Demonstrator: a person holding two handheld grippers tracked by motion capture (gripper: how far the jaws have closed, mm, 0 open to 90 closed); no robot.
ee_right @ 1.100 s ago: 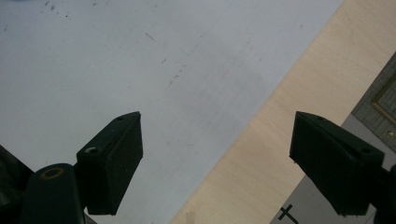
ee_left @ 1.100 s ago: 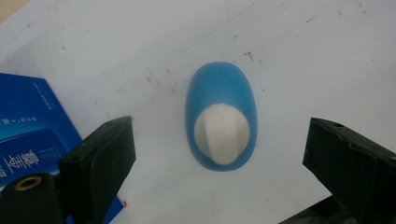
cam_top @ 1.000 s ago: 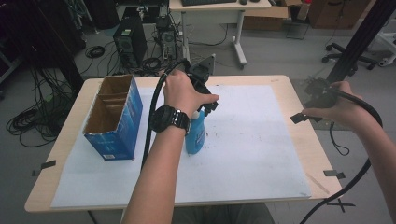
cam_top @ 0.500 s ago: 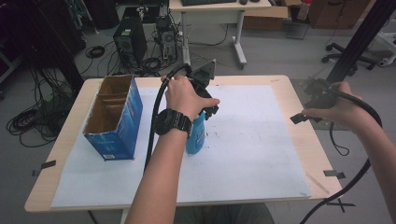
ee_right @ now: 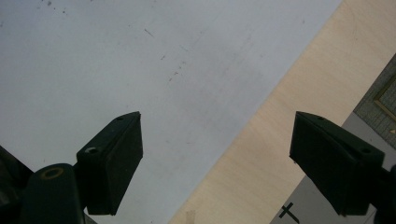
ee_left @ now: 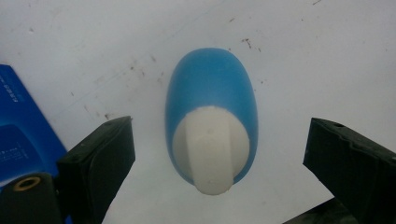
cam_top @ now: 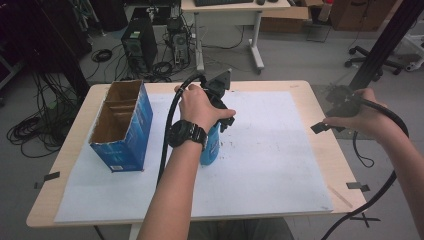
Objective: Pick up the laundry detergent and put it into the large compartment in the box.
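White paper [cam_top: 280,165] is spread over the wooden tabletop [cam_top: 327,150], and grey floor with cables and a computer tower [cam_top: 136,42] is seen behind it in the upper part of the high view.

At the middle of that view, the left gripper [cam_top: 220,107] is held over a blue bottle [cam_top: 210,147]. In the left gripper view, the gripper [ee_left: 219,144] is seen with its two black jaws spread wide. The bottle [ee_left: 211,126] is seen from above between them, with its white cap [ee_left: 211,156] in the lower middle of the frame. Neither jaw is touching the bottle; a gap of white paper [ee_left: 289,56] is seen on each side. The bottle is standing upright on the paper.

At the left edge of the left gripper view, a corner of a blue cardboard box [ee_left: 21,126] is seen. In the high view, the box [cam_top: 122,127] is seen at the left of the frame, just beside the bottle, with its top open and brown walls inside.

At the right of the high view, the right gripper [cam_top: 335,107] is held over the edge of the tabletop, well apart from the bottle. In the right gripper view, the gripper [ee_right: 217,158] is seen spread wide with nothing between its jaws. Below it, paper [ee_right: 140,60] is seen at the upper left and bare wood [ee_right: 280,130] at the right.
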